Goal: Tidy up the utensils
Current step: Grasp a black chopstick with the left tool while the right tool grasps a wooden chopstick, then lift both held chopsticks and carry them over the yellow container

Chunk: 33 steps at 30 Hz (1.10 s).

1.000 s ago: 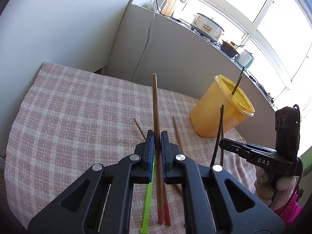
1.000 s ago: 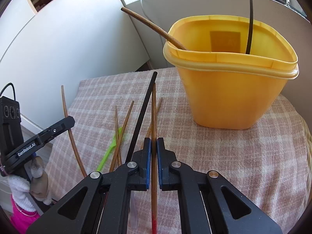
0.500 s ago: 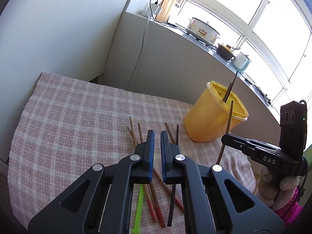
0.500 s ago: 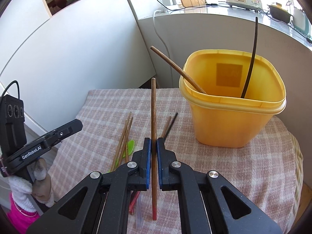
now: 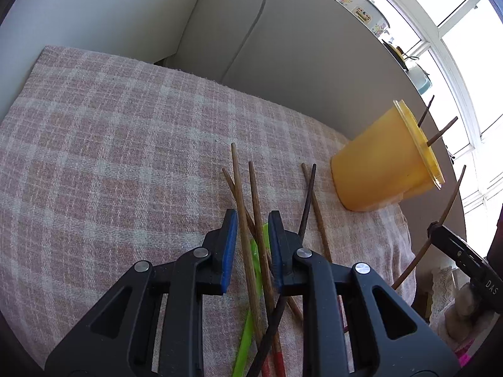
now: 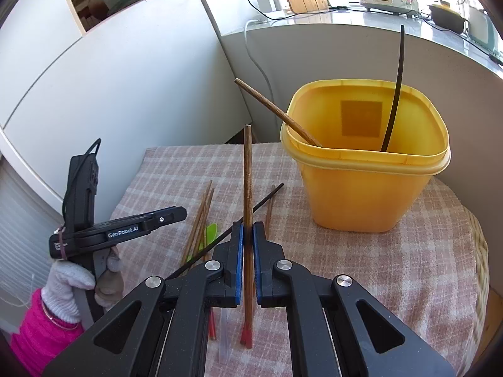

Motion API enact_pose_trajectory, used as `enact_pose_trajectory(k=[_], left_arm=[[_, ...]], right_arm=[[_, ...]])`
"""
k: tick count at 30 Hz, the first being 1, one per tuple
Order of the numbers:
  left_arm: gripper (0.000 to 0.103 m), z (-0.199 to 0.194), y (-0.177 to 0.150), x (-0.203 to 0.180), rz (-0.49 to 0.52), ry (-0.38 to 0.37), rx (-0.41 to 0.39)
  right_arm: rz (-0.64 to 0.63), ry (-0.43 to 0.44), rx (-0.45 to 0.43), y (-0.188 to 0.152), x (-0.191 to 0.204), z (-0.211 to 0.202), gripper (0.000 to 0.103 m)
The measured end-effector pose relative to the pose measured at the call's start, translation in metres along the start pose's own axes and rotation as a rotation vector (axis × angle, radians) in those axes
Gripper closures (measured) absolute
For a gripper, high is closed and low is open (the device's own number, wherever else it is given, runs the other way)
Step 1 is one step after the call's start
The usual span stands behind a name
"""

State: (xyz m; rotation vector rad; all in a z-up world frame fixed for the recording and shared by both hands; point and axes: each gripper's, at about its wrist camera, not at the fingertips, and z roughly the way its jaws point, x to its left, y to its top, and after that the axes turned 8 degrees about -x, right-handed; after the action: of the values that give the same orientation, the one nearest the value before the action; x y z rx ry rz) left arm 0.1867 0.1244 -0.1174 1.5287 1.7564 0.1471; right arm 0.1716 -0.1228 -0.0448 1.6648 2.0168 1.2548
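Checked tablecloth (image 5: 110,132) carries chopsticks (image 5: 242,194) beneath the opening left hand-held gripper (image 5: 250,242); right hand-held gripper (image 6: 247,235) clamps one.

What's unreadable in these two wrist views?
- Left wrist view: lower ends of the loose chopsticks hidden under the opening left gripper.
- Right wrist view: yellow container floor hidden by its front wall.
- Right gripper clamps a chopstick; its body hides the cloth below.

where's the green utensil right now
In the left wrist view the green utensil lies on the checked cloth among the loose chopsticks, directly under the opening left gripper, left of the yellow tub.
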Motion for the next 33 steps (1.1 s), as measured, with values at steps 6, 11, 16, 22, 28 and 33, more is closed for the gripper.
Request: enact_pose_trajectory(k=[6, 11, 16, 22, 28, 33], left_arm=[[0.085, 0.006, -0.003, -0.029, 0.131, -0.011, 0.041], [0.083, 0.030, -0.004, -0.060, 0.257, 0.024, 0.100], [0.081, 0.060, -0.004, -0.089, 0.378, 0.063, 0.156], [0.081, 0.095, -0.001, -0.102, 0.436, 0.123, 0.205], [0.099, 0.090, 0.008, -0.100, 0.408, 0.100, 0.169], [0.100, 0.055, 0.022, -0.090, 0.359, 0.062, 0.083]], right_arm=[[0.010, 0.010, -0.003, -0.002, -0.006, -0.007, 0.098], [0.033, 0.018, -0.010, -0.005, -0.013, -0.012, 0.098], [0.045, 0.021, -0.015, -0.006, -0.017, -0.019, 0.098], [0.041, 0.020, -0.022, -0.006, -0.018, -0.026, 0.098], [0.044, 0.020, -0.031, -0.007, -0.021, -0.031, 0.098], [0.046, 0.021, -0.044, -0.004, -0.023, -0.034, 0.098]])
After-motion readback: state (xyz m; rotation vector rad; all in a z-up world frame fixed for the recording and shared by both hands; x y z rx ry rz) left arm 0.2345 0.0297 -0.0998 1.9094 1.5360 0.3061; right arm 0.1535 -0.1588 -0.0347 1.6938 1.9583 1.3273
